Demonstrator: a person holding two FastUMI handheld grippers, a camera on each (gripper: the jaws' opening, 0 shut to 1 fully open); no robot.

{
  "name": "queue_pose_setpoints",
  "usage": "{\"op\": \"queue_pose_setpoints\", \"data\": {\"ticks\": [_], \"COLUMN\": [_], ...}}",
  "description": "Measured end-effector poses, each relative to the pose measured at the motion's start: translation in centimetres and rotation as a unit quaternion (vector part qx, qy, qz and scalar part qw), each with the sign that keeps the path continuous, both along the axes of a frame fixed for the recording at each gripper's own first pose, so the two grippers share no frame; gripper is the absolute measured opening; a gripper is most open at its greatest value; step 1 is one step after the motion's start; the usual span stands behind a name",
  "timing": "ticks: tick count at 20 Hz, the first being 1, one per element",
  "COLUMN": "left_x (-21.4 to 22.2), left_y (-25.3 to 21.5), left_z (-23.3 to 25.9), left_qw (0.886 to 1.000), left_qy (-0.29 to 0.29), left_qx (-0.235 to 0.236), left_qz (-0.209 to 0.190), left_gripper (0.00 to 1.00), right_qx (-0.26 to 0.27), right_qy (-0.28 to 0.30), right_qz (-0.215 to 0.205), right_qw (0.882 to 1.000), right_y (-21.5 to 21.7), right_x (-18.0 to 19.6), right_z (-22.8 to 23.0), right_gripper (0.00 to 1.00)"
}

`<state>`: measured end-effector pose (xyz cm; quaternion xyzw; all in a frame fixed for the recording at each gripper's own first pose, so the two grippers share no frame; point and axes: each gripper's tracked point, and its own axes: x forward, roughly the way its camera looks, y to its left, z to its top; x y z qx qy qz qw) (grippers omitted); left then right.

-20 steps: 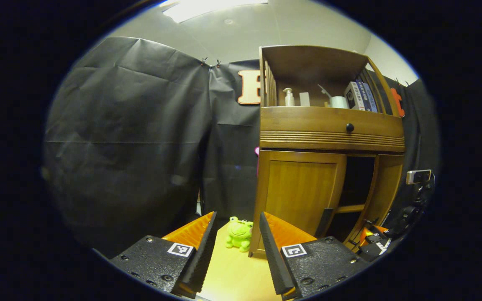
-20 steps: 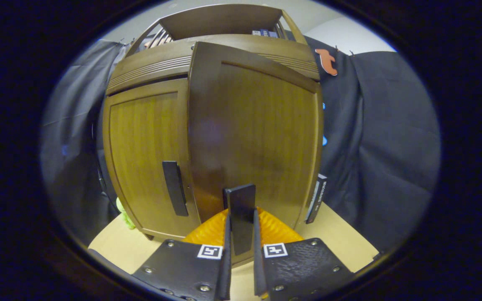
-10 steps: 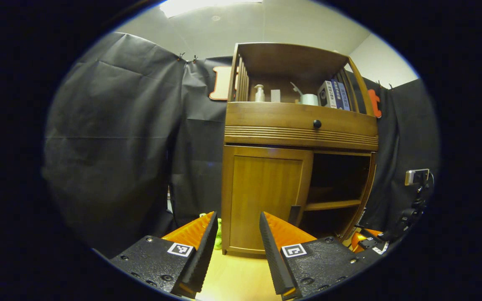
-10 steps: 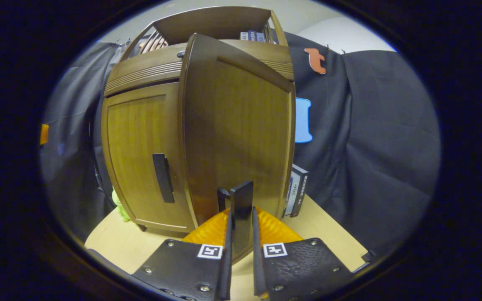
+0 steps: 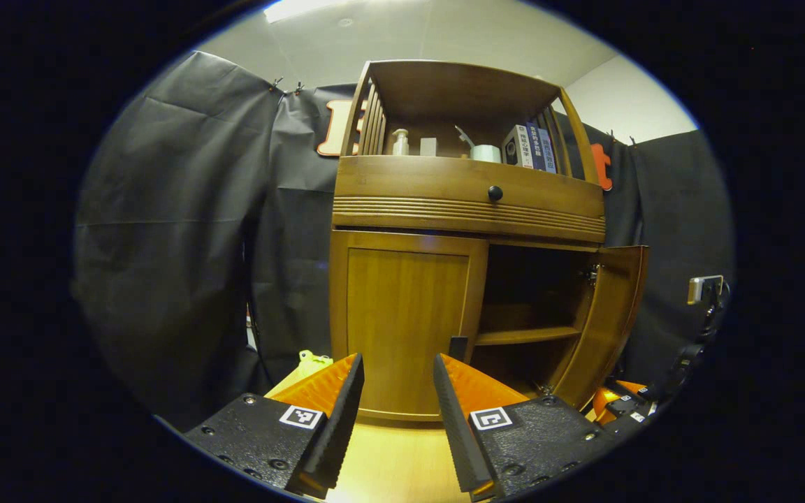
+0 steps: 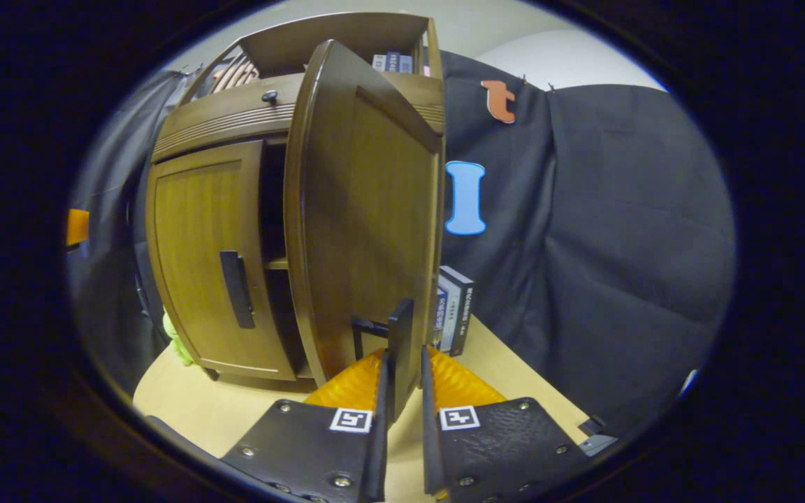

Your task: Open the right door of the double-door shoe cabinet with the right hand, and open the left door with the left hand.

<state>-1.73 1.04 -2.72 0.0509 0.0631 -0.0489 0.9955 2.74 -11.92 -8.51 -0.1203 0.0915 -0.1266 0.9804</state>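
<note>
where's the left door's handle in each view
Left gripper view: the left door's handle peeks out at lower centre, just above the left tool's right finger.
Right gripper view: it sits left of centre, a dark upright bar.
Shared landmark: the drawer knob above the doors.

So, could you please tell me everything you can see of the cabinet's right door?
The right door is a brown wooden panel with a recessed middle, hinged on its right edge and swung well open, showing a shelf inside. Its dark upright handle sits between the fingers of the right gripper, which is shut on it.
</note>
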Motion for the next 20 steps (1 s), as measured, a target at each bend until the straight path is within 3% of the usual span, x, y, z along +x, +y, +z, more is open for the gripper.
{"op": "queue_pose_setpoints", "data": {"ticks": [6,9,14,20], "left_x": [0.9,1.3,1.8,2.8], "left_y": [-2.5,-3.7,-5.0,-5.5], "left_z": [-0.7,-1.0,-1.4,-2.9], "left_qw": [0.999,0.999,0.998,0.997], "left_qy": [0.009,0.013,0.018,0.037], "left_qx": [-0.004,-0.007,-0.008,-0.018], "left_qz": [-0.031,-0.046,-0.065,-0.068], "left_gripper": [0.63,0.63,0.62,0.63], "right_qx": [0.045,0.068,0.036,-0.023], "right_qy": [0.005,0.003,0.012,-0.018], "right_qz": [-0.064,-0.062,-0.063,-0.128], "right_qw": [0.997,0.996,0.997,0.991], "right_y": [-5.3,-6.7,-7.9,-12.0], "right_x": [-1.2,-1.8,-2.8,-4.8], "right_z": [0.4,0.5,1.2,3.6], "right_gripper": [0.17,0.2,0.21,0.21]}}
